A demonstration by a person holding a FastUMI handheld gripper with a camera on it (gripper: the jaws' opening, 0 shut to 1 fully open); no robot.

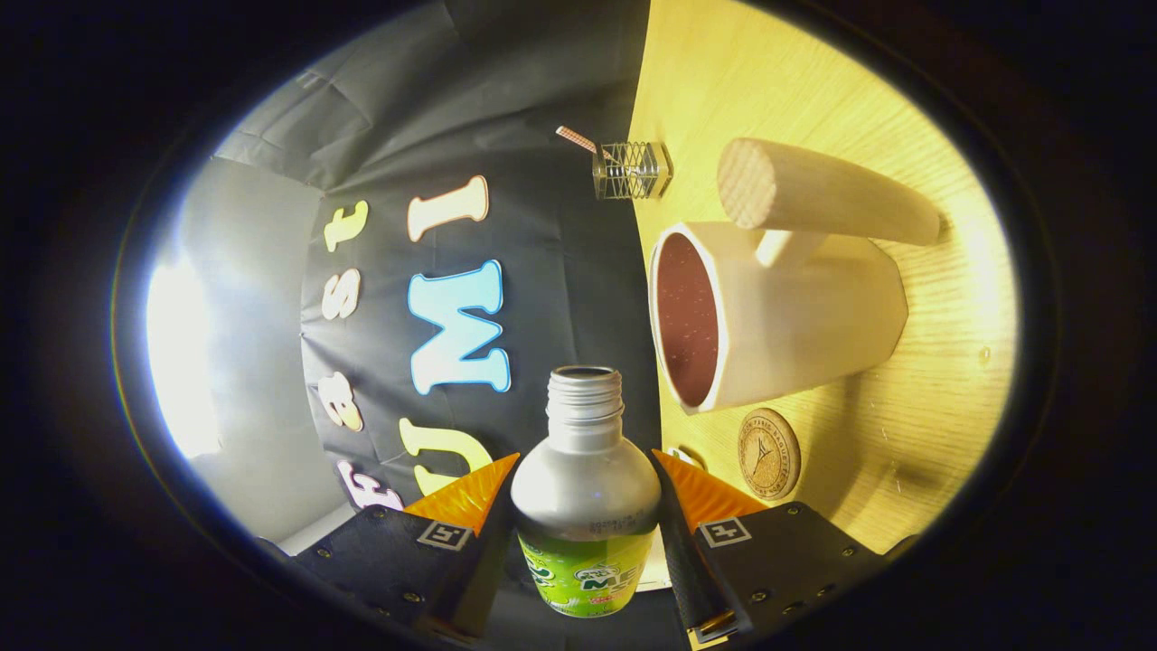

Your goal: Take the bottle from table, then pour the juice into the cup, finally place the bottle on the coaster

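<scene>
Gripper [586, 493] rolled sideways, jaws clamped on bottle [586, 506], both fingers pressing its shoulder; cap off, open neck pointing ahead. Cup [777, 316] just beyond, mouth beside bottle neck, long wooden handle [827, 192] above it. Round coaster [769, 454] on wooden surface [931, 380] near cup base. Small glass jar [633, 169] at surface edge, well apart. Bare surface beyond cup

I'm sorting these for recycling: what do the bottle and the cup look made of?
Bottle, held between the tongs: likely aluminium, going by its matte silver sheen and threaded neck, with a glossy green label. Cup: probably matte cream ceramic with a speckled reddish-brown interior, though it could be plastic.
</scene>
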